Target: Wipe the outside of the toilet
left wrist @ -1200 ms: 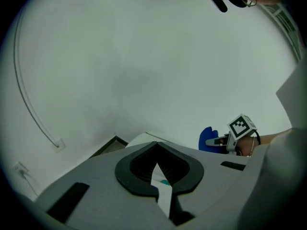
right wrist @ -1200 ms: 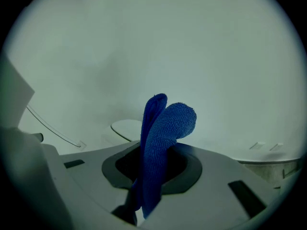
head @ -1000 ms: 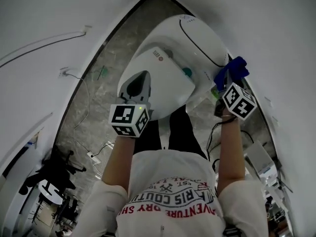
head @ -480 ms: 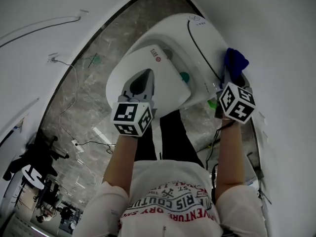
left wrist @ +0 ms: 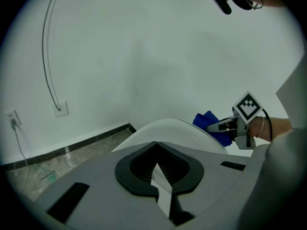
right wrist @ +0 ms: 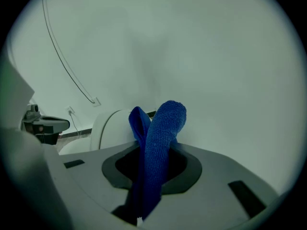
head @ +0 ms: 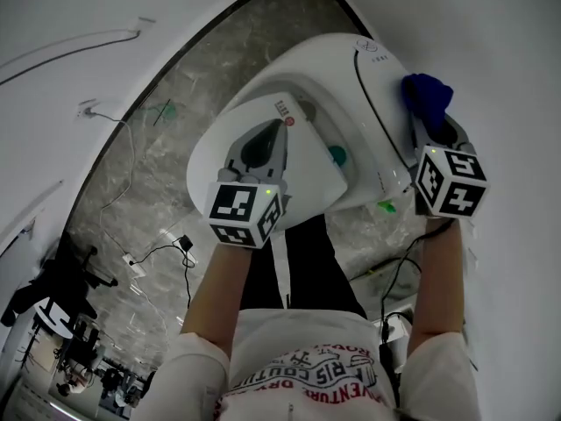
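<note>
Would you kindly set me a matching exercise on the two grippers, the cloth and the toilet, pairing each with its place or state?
Things:
1. left gripper
2. right gripper
3. blue cloth
4. toilet

Places or states:
a. white, closed
b. clamped between two jaws
c. empty, over the toilet's top
d. shut on something, beside the toilet

Pairs: 1-c, 2-d, 3-b, 4-a
</note>
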Demonstrator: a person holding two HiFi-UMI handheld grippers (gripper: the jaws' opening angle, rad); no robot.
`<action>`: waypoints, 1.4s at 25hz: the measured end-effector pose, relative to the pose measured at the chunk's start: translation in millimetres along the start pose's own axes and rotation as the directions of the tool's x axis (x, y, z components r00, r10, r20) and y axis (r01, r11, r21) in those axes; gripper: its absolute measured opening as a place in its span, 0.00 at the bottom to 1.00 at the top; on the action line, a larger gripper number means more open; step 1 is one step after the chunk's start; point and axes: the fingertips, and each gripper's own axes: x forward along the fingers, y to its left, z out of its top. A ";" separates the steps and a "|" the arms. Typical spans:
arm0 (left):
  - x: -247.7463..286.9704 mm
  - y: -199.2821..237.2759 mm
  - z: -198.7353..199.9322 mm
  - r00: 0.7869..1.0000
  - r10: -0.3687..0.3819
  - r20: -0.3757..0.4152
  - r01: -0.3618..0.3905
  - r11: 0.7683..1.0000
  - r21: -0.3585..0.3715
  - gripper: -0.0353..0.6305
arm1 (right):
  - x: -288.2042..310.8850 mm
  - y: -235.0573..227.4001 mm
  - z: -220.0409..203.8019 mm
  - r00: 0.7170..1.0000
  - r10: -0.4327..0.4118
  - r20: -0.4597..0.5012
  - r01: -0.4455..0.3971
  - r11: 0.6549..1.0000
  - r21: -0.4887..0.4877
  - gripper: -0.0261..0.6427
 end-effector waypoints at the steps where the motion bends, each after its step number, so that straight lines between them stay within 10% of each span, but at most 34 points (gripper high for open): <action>1: 2.4 1.6 0.4 1.000 -0.002 0.000 0.002 1.000 0.003 0.06 | 5.1 0.8 5.3 1.000 0.011 -0.004 -0.011 1.000 -0.007 0.15; 17: -1.8 60.4 -7.6 1.000 -0.004 0.029 0.005 0.999 -0.053 0.06 | 59.0 52.8 72.3 0.995 -0.029 -0.094 -0.003 0.946 -0.325 0.15; 35: -35.7 164.8 -34.6 0.995 0.102 0.022 -0.096 0.980 -0.174 0.06 | 136.2 150.0 99.0 0.918 -0.041 -0.394 -0.241 0.731 -0.639 0.15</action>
